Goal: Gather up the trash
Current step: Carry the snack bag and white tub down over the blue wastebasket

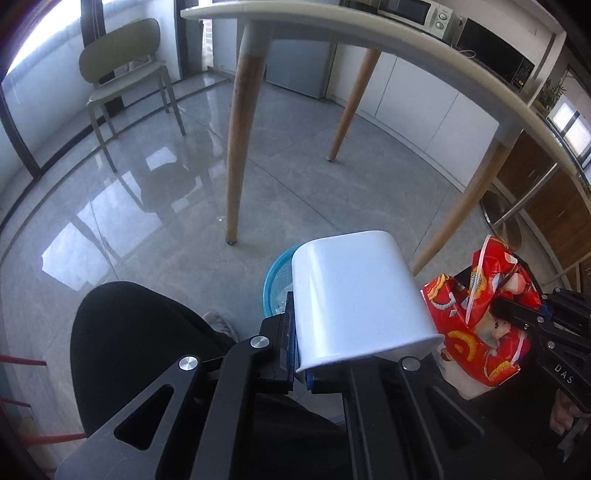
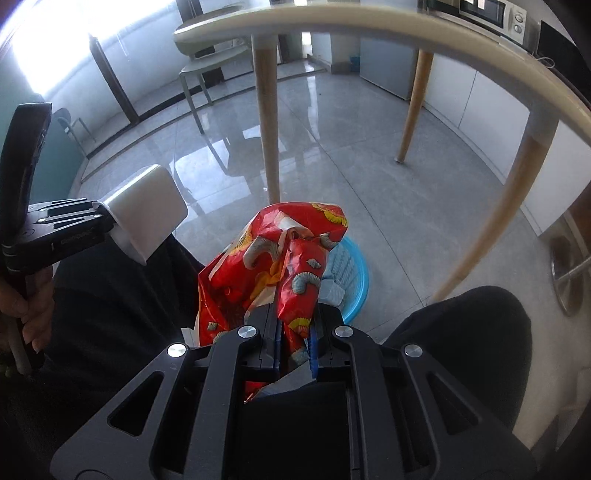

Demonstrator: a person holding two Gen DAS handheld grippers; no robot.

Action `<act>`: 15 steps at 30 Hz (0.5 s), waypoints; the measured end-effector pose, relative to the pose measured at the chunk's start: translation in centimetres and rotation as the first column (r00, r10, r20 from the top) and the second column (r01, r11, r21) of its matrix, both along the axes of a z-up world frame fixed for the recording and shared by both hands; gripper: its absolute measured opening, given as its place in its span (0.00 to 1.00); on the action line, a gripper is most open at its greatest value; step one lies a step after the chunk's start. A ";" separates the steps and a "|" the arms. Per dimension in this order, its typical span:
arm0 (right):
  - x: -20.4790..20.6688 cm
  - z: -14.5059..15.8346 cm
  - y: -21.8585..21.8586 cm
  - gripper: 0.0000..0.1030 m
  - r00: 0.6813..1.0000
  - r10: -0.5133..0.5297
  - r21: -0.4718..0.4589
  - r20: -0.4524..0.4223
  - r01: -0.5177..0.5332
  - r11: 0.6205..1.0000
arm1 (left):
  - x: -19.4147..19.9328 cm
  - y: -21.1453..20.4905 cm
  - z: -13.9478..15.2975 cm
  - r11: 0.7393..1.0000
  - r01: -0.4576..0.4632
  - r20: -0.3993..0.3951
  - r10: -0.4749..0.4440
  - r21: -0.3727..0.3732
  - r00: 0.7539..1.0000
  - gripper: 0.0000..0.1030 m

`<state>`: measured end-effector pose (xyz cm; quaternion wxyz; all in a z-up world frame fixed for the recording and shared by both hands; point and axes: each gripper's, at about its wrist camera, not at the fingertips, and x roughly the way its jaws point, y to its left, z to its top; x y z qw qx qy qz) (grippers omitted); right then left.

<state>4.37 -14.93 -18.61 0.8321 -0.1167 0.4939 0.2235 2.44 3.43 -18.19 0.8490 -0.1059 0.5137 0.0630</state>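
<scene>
The left gripper (image 1: pixel 328 354) is clamped on the rim of a small white bin (image 1: pixel 354 295). The bin is tipped over, with its open mouth facing back toward the person. The right gripper (image 2: pixel 295 332) is squeezed tight on a crinkly red snack wrapper (image 2: pixel 291 258). That wrapper is the trash, and it hangs just right of the bin, up in the air. Below them, on the floor, sits a blue basket (image 2: pixel 356 280).

The step now looks like putting the wrapper away. To do it well, turn the white bin so its mouth faces the wrapper. Bring the two close, push the wrapper well inside, and only then let go. The wrapper is light and puffy, so it could spring back out or slip off the edge.

On the far left stands a green chair (image 1: pixel 122 62). The person's dark knees (image 1: pixel 140 350) are near, on both sides. A table leg (image 1: pixel 242 140) stands just behind the basket, and the white table top (image 1: pixel 388 33) hangs overhead. Lifting too high could bump it.
</scene>
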 end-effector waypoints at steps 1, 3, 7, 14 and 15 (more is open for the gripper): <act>0.4 -0.6 0.0 0.09 1.000 -0.004 -0.006 -0.014 0.004 1.000 | 0.3 -0.1 -0.6 1.000 0.003 -0.014 -0.003 -0.004 1.000 0.03; 1.3 -1.5 0.3 0.09 0.999 -0.014 -0.020 -0.033 0.013 1.000 | 0.9 -0.3 -1.6 1.000 0.008 -0.037 -0.008 -0.007 0.999 0.03; 3.1 -3.4 0.6 0.09 0.997 -0.027 -0.047 -0.067 0.024 0.999 | 2.3 -0.1 -3.2 1.000 0.008 -0.080 -0.009 -0.009 0.997 0.03; 6.0 -6.7 1.3 0.09 0.988 -0.061 -0.067 -0.139 0.052 0.996 | 4.8 0.2 -5.7 0.999 -0.010 -0.149 0.003 -0.044 0.989 0.03; 6.6 -7.2 1.5 0.09 0.987 -0.068 -0.074 -0.146 0.057 0.996 | 5.1 0.1 -6.0 0.999 -0.010 -0.155 0.004 -0.040 0.988 0.03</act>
